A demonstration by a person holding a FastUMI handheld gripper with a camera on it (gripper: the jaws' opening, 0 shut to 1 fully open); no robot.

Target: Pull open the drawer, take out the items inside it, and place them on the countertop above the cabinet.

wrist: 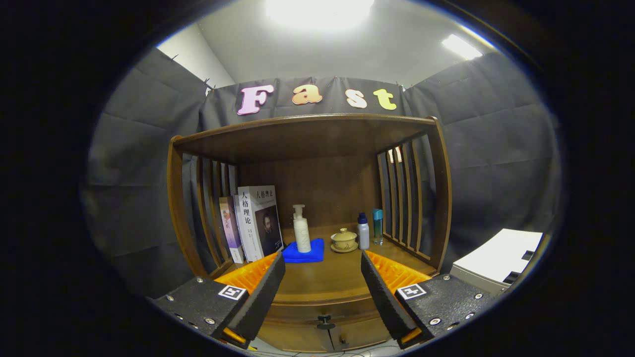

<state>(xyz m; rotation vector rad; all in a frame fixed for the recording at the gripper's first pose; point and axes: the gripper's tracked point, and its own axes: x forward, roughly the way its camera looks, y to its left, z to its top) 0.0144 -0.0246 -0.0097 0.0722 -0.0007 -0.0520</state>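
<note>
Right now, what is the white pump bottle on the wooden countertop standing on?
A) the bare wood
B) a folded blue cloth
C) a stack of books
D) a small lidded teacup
B: the white pump bottle stands upright on the folded blue cloth, with the upright books to one side and the small lidded teacup to the other. The gripper has its jaws wide open, holding nothing.

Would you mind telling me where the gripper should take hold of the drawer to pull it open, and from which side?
Probably by the small dark knob on the drawer front, coming straight on from the front. It stands proud of the flat wooden panel, below the countertop, between the open gripper fingers, so they can close on it.
</note>
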